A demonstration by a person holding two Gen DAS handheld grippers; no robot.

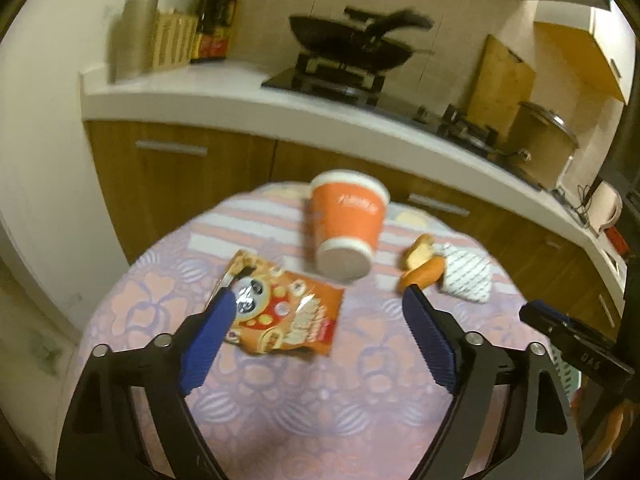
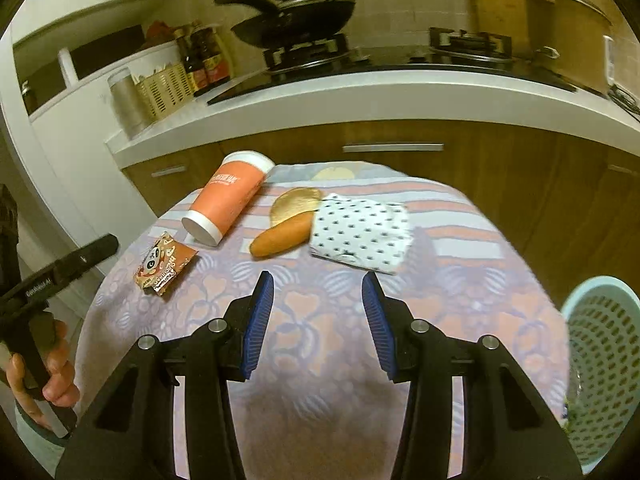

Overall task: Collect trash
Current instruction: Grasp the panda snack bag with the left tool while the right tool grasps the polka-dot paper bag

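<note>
An orange paper cup (image 1: 346, 226) (image 2: 226, 199) lies on its side on the round table. An orange snack wrapper (image 1: 286, 310) (image 2: 165, 263) lies flat near it. Bread pieces (image 1: 420, 262) (image 2: 288, 222) lie beside a white dotted paper bag (image 1: 466, 278) (image 2: 362, 236). My left gripper (image 1: 316, 308) is open above the wrapper, its left finger over the wrapper's left edge. My right gripper (image 2: 318, 290) is open and empty above the cloth, short of the bread and bag.
The table has a floral cloth (image 2: 320, 340). A light blue perforated basket (image 2: 604, 360) stands at the table's right side. A kitchen counter (image 2: 360, 96) with a wok (image 2: 296, 20), pot and bottles runs behind, cabinets below it.
</note>
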